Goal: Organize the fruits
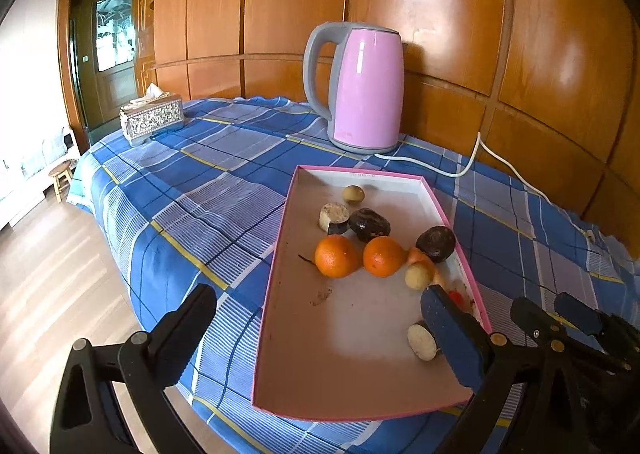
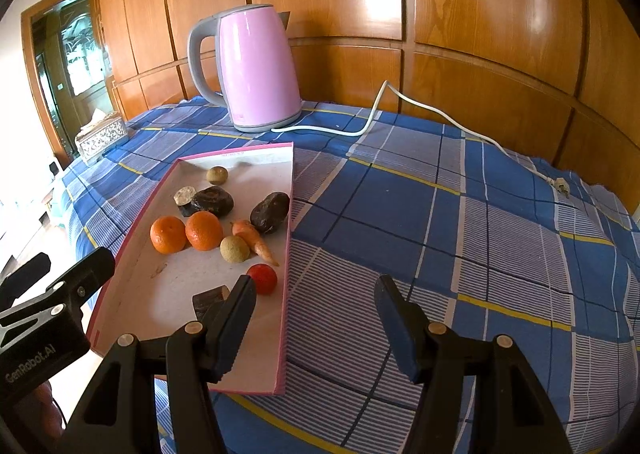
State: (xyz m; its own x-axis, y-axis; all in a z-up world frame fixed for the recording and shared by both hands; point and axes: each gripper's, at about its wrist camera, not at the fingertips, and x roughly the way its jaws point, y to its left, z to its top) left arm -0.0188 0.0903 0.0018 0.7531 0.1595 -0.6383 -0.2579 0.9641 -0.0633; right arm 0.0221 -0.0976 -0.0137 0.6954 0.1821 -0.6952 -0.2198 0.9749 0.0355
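Note:
A pink-rimmed tray [image 1: 340, 358] [image 2: 172, 294] lies on the blue checked tablecloth. It holds two oranges [image 1: 336, 256] [image 2: 168, 234], two dark wrinkled fruits [image 1: 369, 224] [image 2: 271, 212], small tan round fruits [image 2: 235, 249], a carrot [image 2: 256, 240], a red tomato [image 2: 262, 278] and cut dark-skinned pieces [image 1: 422, 342]. My left gripper [image 1: 320, 334] is open wide over the tray's near half; its right finger sits beside one cut piece. My right gripper [image 2: 318, 322] is open astride the tray's right rim, gripping nothing.
A pink electric kettle [image 1: 360, 86] [image 2: 256, 70] stands at the back by the wooden wall, and its white cord [image 2: 440, 114] trails across the cloth to the right. A patterned tissue box [image 1: 152, 118] sits at the far left corner. The table edge drops to wooden floor on the left.

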